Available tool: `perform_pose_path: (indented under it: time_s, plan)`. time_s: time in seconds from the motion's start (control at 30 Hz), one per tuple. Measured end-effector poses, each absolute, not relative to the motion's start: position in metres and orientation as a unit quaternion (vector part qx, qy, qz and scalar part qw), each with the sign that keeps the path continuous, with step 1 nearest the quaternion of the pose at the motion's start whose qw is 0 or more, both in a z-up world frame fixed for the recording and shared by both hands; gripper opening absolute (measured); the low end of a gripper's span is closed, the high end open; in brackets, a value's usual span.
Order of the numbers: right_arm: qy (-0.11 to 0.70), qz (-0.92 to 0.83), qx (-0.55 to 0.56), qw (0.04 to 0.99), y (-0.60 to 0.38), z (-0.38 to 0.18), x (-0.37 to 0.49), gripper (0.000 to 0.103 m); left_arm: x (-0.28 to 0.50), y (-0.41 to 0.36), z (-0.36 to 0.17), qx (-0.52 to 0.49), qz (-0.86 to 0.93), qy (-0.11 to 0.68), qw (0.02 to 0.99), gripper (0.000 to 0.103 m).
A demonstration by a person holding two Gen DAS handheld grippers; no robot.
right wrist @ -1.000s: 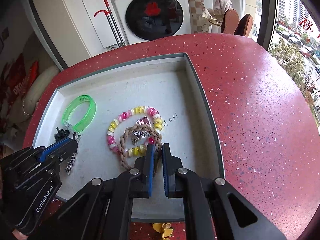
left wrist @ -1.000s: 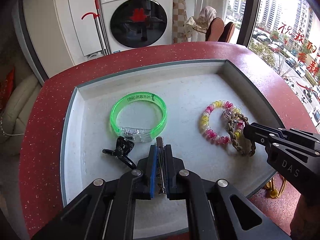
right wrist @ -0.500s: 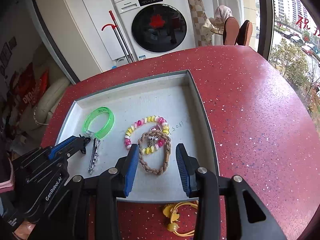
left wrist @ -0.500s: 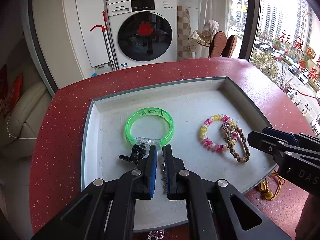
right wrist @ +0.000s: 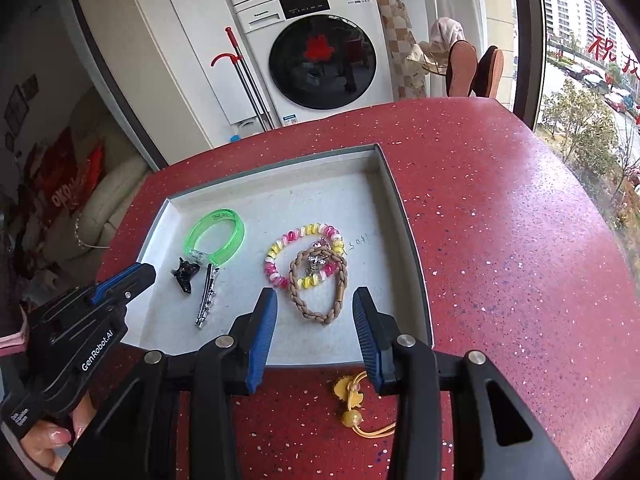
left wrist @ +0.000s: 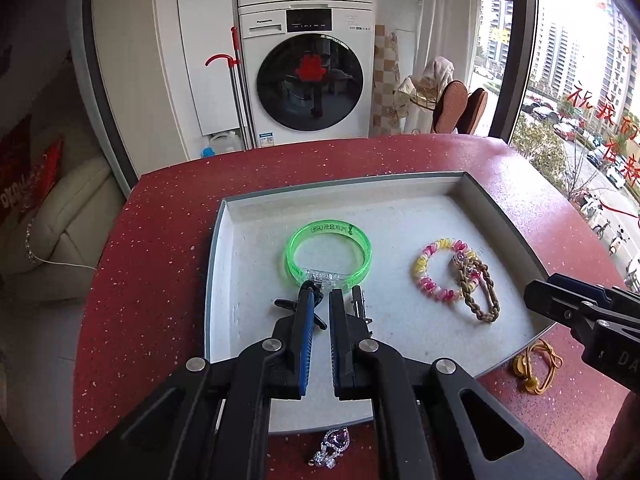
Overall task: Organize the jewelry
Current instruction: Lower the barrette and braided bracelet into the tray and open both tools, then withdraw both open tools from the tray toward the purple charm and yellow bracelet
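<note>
Red speckled countertop with a shallow grey tray sunk into the middle, and pretty much all the jewelry sits inside it. Green bangle is over at about 10 o'clock in the tray, with a small black claw clip and a silver barrette just below it, side by side. Toward 3 o'clock there's a pink-and-yellow coil bracelet with a braided tan band lying overlapped on its lower edge, and a sparkly charm where they cross.

Left gripper hangs low over the near edge of the tray, jaws nearly pressed together with only a slim gap, nothing between them; the tips are right in front of the clip and the bangle's clear clasp. Right gripper has its jaws spread wide, empty, framing the braided band from the 6 o'clock side without touching it.

Off the tray at 6 o'clock: a yellow hair tie lies on the counter under the right gripper, and a purple gem pendant sits under the left one.
</note>
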State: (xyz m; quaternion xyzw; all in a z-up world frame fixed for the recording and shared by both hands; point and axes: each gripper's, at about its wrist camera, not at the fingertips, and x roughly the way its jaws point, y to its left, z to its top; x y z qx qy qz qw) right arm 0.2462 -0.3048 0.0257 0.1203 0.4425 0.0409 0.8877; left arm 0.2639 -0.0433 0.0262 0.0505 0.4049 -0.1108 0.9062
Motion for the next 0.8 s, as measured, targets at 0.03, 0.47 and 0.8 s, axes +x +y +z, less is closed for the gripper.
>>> perform_pose_path:
  time_s: [0.03, 0.47, 0.8]
  plan:
    - [0.442, 0.038, 0.12, 0.888, -0.305, 0.026, 0.246, 0.047, 0.262, -0.042, 0.027, 0.05, -0.11, 0.404, 0.907, 0.025]
    - [0.43, 0.042, 0.114, 0.895, -0.298, 0.037, 0.228, 0.078, 0.244, -0.025, 0.029, 0.054, -0.082, 0.376, 0.921, 0.103]
    - [0.4, 0.044, 0.095, 0.91, -0.296, 0.052, 0.2, 0.089, 0.21, -0.004, 0.026, 0.045, -0.085, 0.377, 0.921, 0.103]
